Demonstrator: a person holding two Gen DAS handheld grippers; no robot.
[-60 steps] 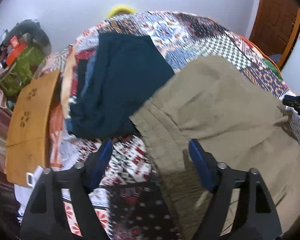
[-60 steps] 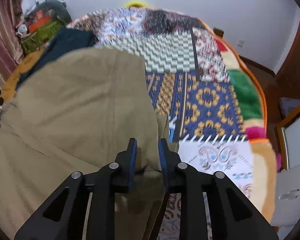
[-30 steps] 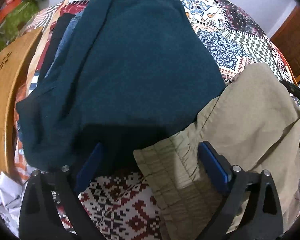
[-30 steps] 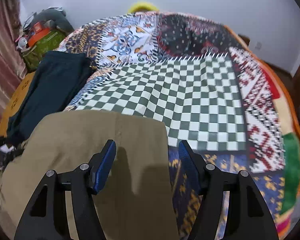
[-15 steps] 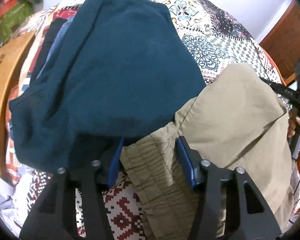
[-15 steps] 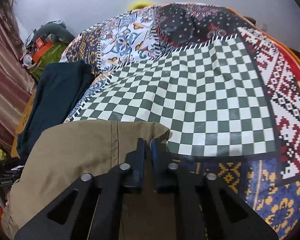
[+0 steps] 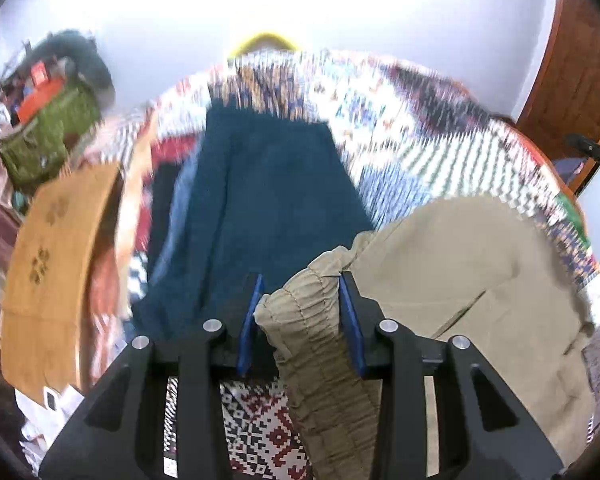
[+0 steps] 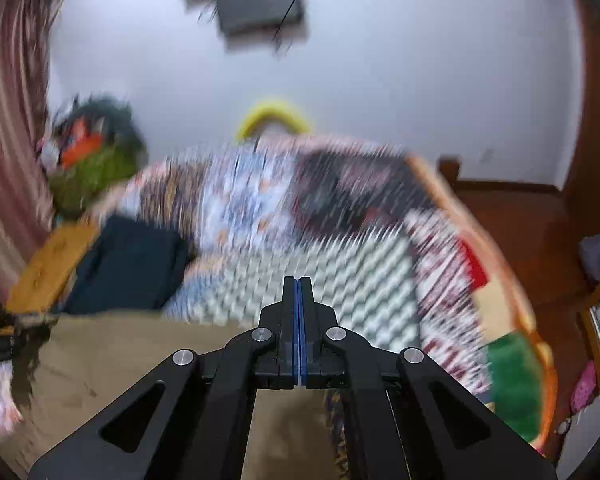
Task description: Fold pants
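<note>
left gripper (image 7: pixel 300 300) clamps khaki pants (image 7: pixel 460 280) waistband between pads; right gripper (image 8: pixel 298 292) pressed closed, pants below fingers, grip unclear

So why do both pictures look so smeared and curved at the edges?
Left wrist view: quilt streaked by motion, khaki pants sharper, wall overexposed. Right wrist view: heavier blur everywhere except the right gripper. The bending is fisheye distortion.

both tongs (image 7: pixel 300 292) (image 8: pixel 297 284) pinched closed
</note>
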